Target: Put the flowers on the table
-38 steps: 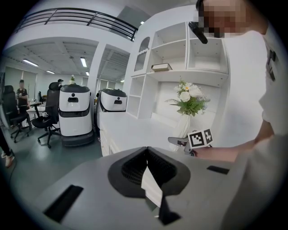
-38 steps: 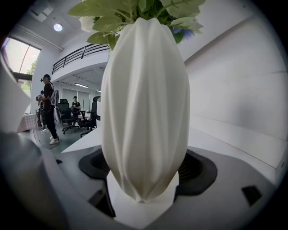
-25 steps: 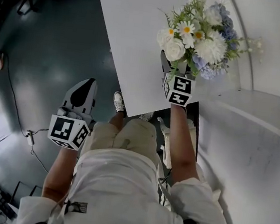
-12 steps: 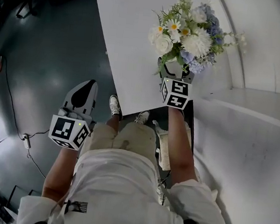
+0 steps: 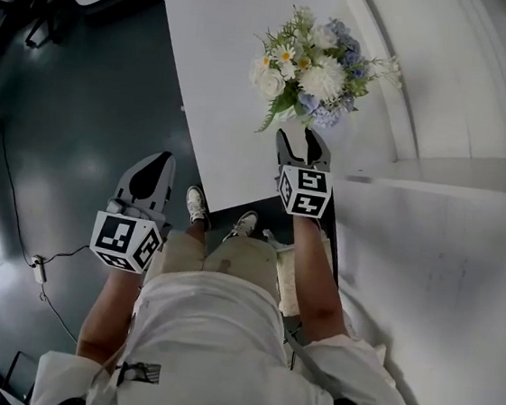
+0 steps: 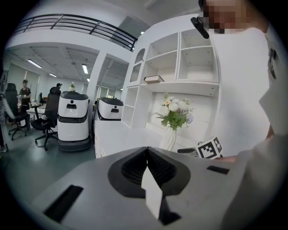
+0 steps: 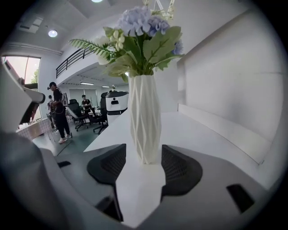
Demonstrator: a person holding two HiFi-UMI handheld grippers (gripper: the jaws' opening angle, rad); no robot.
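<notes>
The right hand-held gripper [image 5: 297,144], in the head view, is spread open at the table [image 5: 208,119] edge, just short of the flowers [image 5: 309,65], whose blooms hide what holds them; the left hand-held gripper [image 5: 155,163] hangs over the floor. Left gripper view: jaws clenched on nothing. Right gripper view: the white vase [image 7: 145,119] stands upright on the table, touching neither pad; the topmost blooms are cut off.

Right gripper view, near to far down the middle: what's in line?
right gripper, jaws open → vase holding the flowers → white robot
</notes>
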